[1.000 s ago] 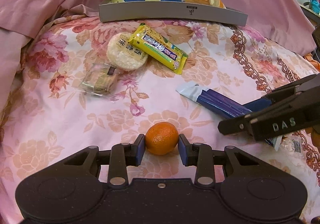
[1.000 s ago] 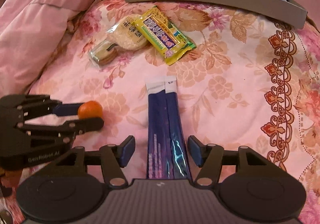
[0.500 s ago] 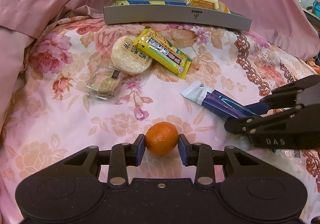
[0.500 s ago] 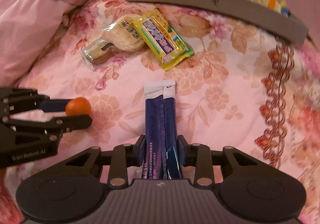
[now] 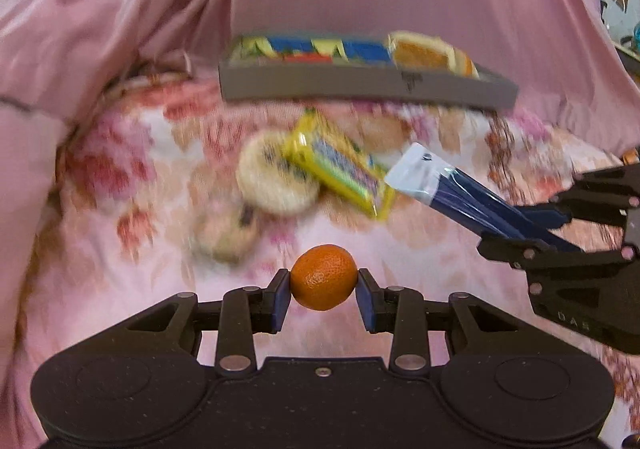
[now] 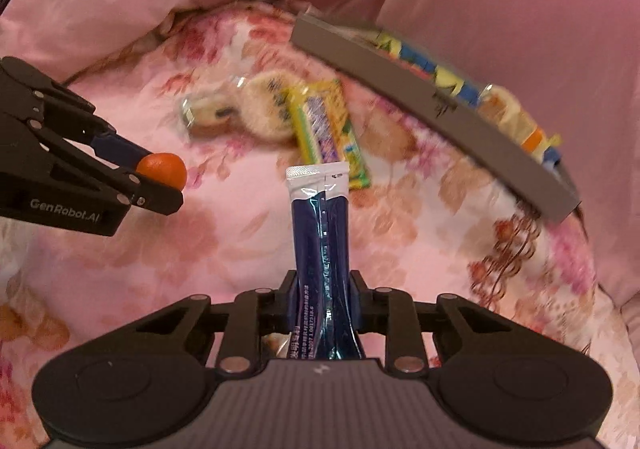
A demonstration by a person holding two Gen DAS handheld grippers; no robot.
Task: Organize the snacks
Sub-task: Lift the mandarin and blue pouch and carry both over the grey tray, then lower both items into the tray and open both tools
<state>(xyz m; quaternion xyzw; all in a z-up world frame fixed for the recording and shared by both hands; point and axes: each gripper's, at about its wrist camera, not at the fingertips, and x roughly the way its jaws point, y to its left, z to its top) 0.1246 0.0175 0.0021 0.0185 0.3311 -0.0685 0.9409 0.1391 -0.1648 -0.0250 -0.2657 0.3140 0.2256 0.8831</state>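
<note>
My left gripper (image 5: 323, 291) is shut on a small orange tangerine (image 5: 323, 277) and holds it above the floral bedspread; it also shows in the right wrist view (image 6: 162, 185) at the left. My right gripper (image 6: 322, 291) is shut on two dark blue stick packets (image 6: 322, 237) with white tops, lifted off the bed; they show in the left wrist view (image 5: 460, 197) at the right. A grey tray (image 5: 360, 87) with snacks in it lies at the back. A yellow bar (image 5: 340, 169), a round rice cracker (image 5: 272, 177) and a clear-wrapped biscuit (image 5: 224, 237) lie on the bed.
The pink quilt (image 5: 100, 9) is bunched up behind and to the left of the tray. The floral bedspread (image 6: 400, 229) fills the middle. The tray in the right wrist view (image 6: 420, 109) holds a yellow-blue pack and an orange-filled wrapped snack (image 6: 516, 121).
Both grippers have risen off the bed and moved toward the tray. The right gripper closed on the blue packets a second ago and has lifted them. The tangerine stays gripped.
</note>
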